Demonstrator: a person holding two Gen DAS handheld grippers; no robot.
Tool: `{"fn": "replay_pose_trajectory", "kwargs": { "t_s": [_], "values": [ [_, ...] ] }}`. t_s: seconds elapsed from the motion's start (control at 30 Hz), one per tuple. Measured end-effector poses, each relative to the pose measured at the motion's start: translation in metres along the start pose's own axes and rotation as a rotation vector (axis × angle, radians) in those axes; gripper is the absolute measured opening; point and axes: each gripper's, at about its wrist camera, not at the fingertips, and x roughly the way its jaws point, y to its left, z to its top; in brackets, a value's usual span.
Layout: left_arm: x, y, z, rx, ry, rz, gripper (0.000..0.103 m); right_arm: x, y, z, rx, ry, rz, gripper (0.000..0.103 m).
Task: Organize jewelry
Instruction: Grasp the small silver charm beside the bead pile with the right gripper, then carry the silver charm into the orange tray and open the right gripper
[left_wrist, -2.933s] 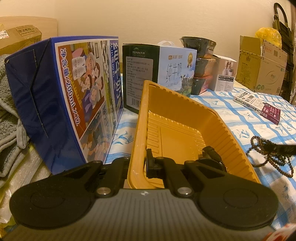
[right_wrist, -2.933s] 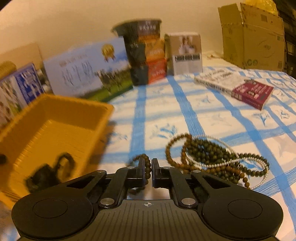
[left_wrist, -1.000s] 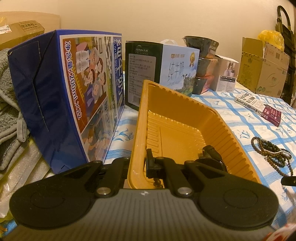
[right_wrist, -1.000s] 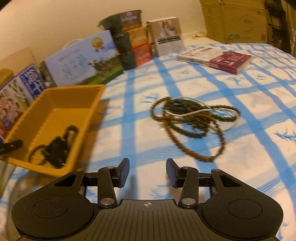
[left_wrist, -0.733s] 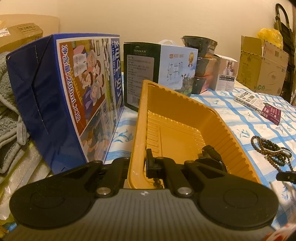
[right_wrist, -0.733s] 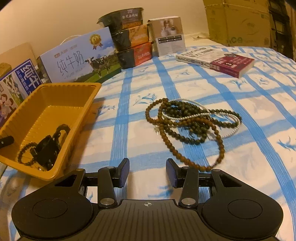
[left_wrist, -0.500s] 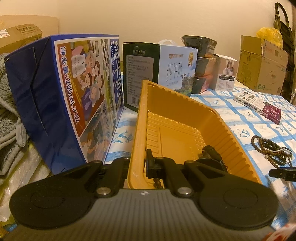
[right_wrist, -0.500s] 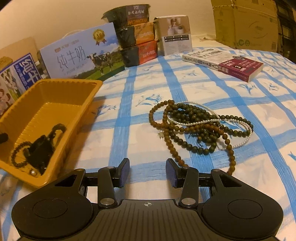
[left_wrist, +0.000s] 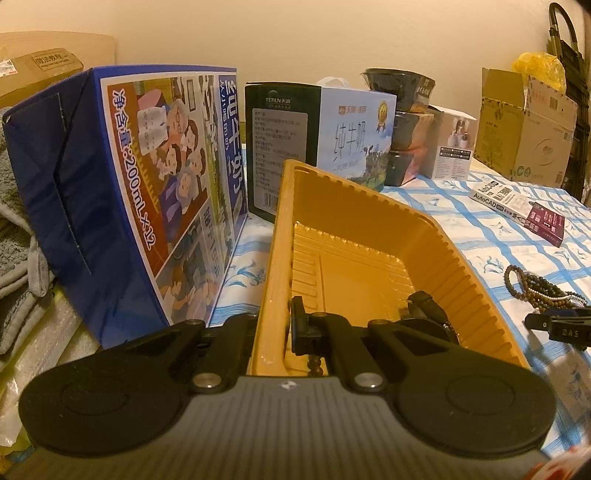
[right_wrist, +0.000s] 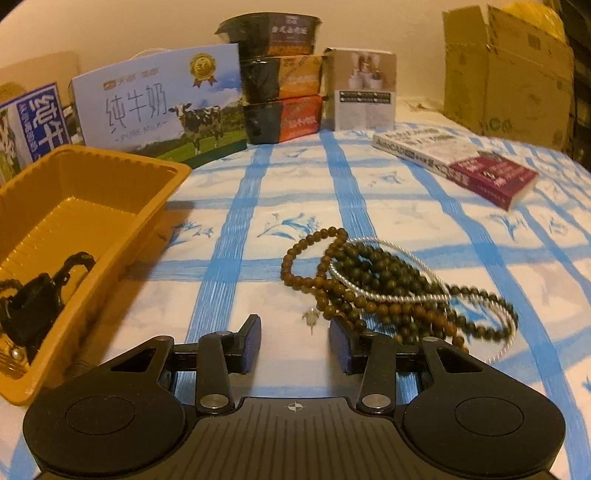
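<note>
Closing on nothing yet, right gripper (right_wrist: 294, 341) sits low-centre of frame w/ bead pile (right_wrist: 391, 284) just ahead, up-right, long axis running left-to-right; small pin between jaws. Left gripper (left_wrist: 286, 325) pinched on yellow tray (left_wrist: 275, 266) rim. Only left view shows tray's near wall

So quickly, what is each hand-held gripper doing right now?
Left hand-held gripper: shut on the yellow tray's near wall.
Right hand-held gripper: open, jaws closing, nothing gripped, approaching the bead pile.
</note>
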Motion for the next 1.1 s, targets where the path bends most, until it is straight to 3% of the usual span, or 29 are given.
{"fn": "replay_pose_trajectory", "kwargs": {
  "t_s": [0.43, 0.73, 1.1],
  "values": [
    [0.000, -0.001, 0.000, 0.001, 0.000, 0.000, 0.004, 0.008, -0.004, 0.004, -0.045, 0.001, -0.020, 0.010],
    [0.001, -0.001, 0.000, 0.005, -0.001, 0.000, 0.004, 0.000, 0.003, 0.005, -0.091, -0.016, -0.029, 0.010],
    [-0.001, -0.002, 0.001, 0.000, -0.006, -0.005, 0.004, -0.040, 0.031, 0.026, -0.114, -0.095, 0.045, 0.010]
  ]
}}
